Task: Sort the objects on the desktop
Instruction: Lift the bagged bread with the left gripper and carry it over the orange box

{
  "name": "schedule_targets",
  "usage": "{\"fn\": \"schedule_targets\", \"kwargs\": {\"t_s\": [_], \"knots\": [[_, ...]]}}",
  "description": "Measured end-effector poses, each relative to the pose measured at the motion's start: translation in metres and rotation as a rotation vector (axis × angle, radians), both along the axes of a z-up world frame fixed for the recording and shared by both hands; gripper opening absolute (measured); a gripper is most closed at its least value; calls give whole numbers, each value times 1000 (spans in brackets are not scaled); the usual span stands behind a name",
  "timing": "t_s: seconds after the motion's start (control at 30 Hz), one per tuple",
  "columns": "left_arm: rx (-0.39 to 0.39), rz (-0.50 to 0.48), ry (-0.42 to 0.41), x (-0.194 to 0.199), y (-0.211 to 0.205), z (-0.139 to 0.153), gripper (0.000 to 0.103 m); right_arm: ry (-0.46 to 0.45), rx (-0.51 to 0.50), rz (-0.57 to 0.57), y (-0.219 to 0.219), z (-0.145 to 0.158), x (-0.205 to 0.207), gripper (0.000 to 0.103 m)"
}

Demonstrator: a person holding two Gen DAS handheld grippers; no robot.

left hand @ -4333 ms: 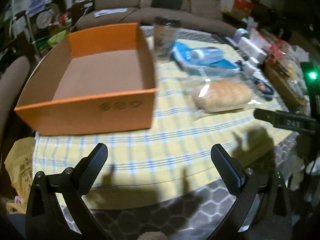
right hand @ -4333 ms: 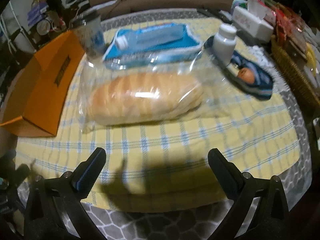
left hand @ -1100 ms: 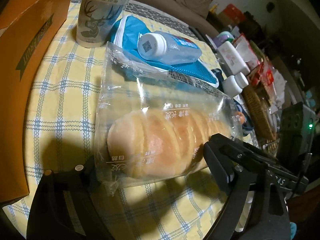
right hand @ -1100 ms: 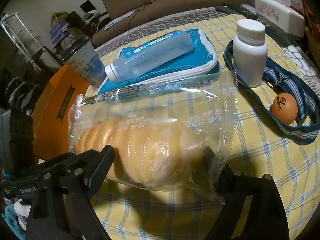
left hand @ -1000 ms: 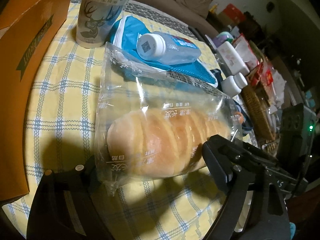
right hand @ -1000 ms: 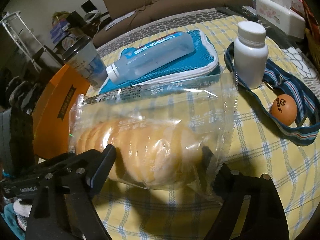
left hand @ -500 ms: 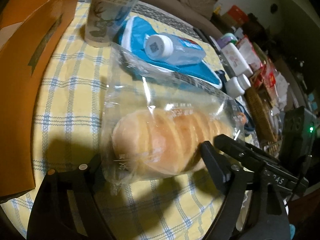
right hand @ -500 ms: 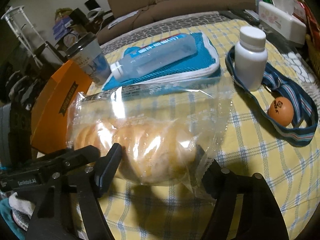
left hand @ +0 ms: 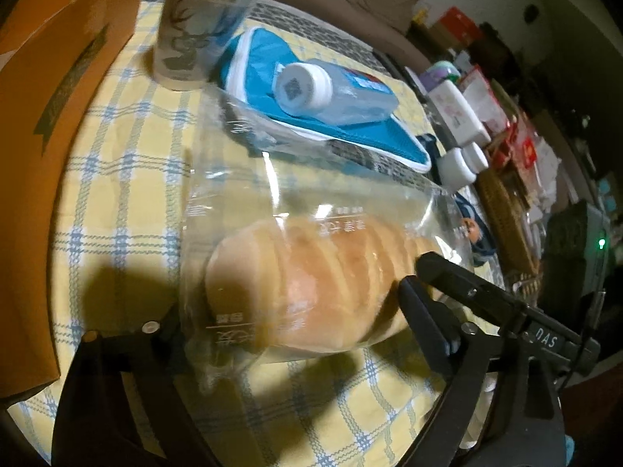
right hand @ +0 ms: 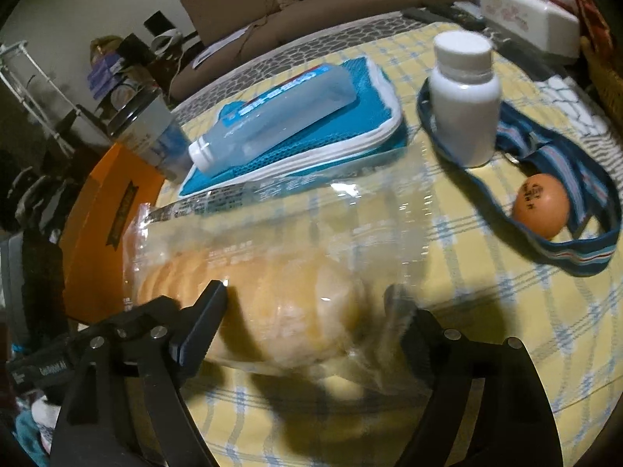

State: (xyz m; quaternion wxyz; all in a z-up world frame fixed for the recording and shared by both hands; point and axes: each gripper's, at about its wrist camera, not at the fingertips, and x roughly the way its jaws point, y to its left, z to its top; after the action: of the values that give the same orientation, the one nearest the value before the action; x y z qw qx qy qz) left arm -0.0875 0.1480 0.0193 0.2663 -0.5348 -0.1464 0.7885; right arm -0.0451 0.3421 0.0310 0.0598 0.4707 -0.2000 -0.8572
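Note:
A bread loaf in a clear bag (left hand: pixel 311 272) (right hand: pixel 280 292) sits just above the yellow checked tablecloth (left hand: pixel 117 202), casting a shadow on it. My left gripper (left hand: pixel 290 311) grips one end of it; its left finger is hidden behind the bag and its right finger presses on the crust. My right gripper (right hand: pixel 311 303) clasps the other end, with the loaf between its jaws, which are opening. One of its fingers (left hand: pixel 447 272) shows in the left wrist view. The orange box (left hand: pixel 46 116) (right hand: pixel 101 225) stands at the left.
Behind the loaf lie a blue pouch (right hand: pixel 311 148) with a clear bottle (right hand: pixel 272 116) on it and a printed cup (left hand: pixel 190 39). To the right are a white bottle (right hand: pixel 465 97), an orange ball (right hand: pixel 541 206) inside a striped strap (right hand: pixel 584 257), a tissue box (right hand: pixel 525 11) and a wicker basket (left hand: pixel 506 214).
Both grippers came from the table's edge onto the loaf's ends. In the last second the loaf rose slightly off the cloth and the bag crumpled at the right gripper.

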Motion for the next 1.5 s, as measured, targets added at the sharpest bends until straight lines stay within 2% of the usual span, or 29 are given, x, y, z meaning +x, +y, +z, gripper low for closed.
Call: {"fn": "schedule_targets", "kwargs": {"t_s": [0.1, 0.3, 0.53, 1.03, 1.5], "knots": [[10, 7, -1, 0, -1, 1, 85, 15, 35, 32, -10, 4, 0, 83], [9, -3, 6, 3, -3, 6, 78, 29, 56, 25, -11, 8, 4, 73], [11, -10, 35, 9, -5, 20, 77, 62, 65, 31, -14, 18, 12, 72], [31, -8, 111, 24, -28, 72, 75, 154, 68, 39, -33, 63, 31, 72], [89, 32, 189, 48, -81, 129, 75, 226, 88, 62, -75, 121, 47, 72]]}}
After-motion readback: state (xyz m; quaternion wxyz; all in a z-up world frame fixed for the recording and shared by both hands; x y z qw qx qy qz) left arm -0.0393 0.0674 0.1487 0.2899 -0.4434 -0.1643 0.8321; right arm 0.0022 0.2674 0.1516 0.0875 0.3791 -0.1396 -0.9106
